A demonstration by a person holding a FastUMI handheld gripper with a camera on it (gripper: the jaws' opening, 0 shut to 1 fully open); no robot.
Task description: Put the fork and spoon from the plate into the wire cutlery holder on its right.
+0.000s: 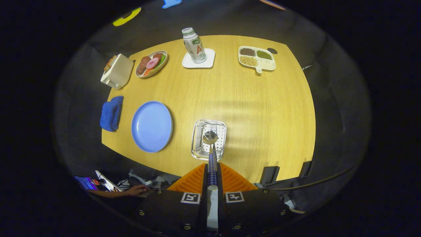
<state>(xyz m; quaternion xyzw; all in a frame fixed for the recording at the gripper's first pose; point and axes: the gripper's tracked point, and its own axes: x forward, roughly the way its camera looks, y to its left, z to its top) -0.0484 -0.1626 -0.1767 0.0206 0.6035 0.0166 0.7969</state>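
Note:
My gripper (212, 171) is shut on the spoon (211, 149), its orange fingers (194, 179) pressed against the blue patterned handle. The spoon's metal bowl points ahead and hangs over the wire cutlery holder (198, 130), which stands on the wooden table just beyond my fingertips. Something metal lies in the holder's near left corner; I cannot tell if it is the fork. The blue plate (152, 126) sits to the holder's left and carries nothing.
A blue cloth (111, 113) lies left of the plate. Far side: a white toaster (117, 71), a dish of food (151, 63), a bottle (194, 45) on a white coaster, a divided tray of beans (257, 58). A person's hand (135, 190) rests below the table's near edge.

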